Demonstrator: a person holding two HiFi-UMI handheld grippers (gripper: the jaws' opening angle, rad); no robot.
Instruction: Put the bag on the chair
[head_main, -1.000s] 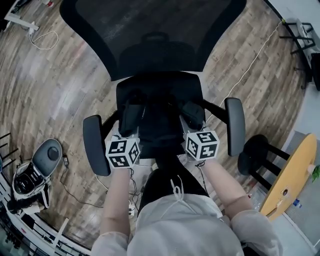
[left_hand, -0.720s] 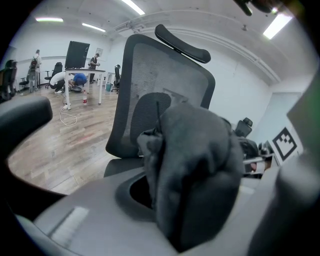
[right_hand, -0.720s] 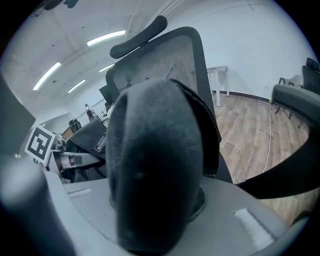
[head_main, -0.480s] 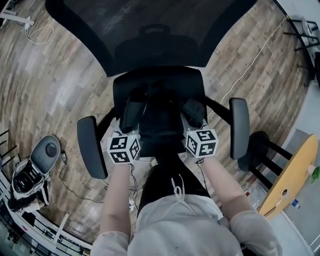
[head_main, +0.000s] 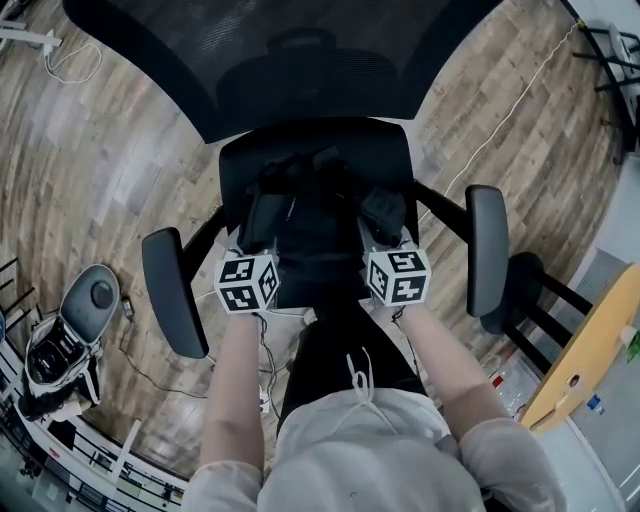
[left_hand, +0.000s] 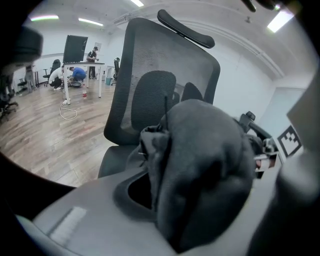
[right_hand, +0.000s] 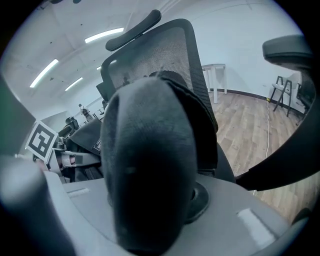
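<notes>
The black fabric bag (head_main: 318, 215) lies on the seat (head_main: 236, 166) of the black mesh office chair, in front of its backrest (head_main: 290, 60). My left gripper (head_main: 266, 208) holds the bag's left end and my right gripper (head_main: 386, 210) its right end. Both sets of jaws are opening, with bag fabric still between them. In the left gripper view the dark bag (left_hand: 205, 165) bulges out of the jaws before the backrest (left_hand: 165, 70). In the right gripper view a thick roll of the bag (right_hand: 145, 165) fills the jaws.
The chair's armrests (head_main: 172, 290) (head_main: 487, 250) flank my grippers. On the wood floor stand a grey machine (head_main: 70, 335) at the left, a black stool (head_main: 520, 290) and a yellow round table (head_main: 590, 350) at the right. A white cable (head_main: 500, 120) crosses the floor. People (left_hand: 75, 75) crouch by a far desk.
Both grippers have pushed forward with the bag, further over the seat toward the backrest. The bag now sits deeper on the chair.
</notes>
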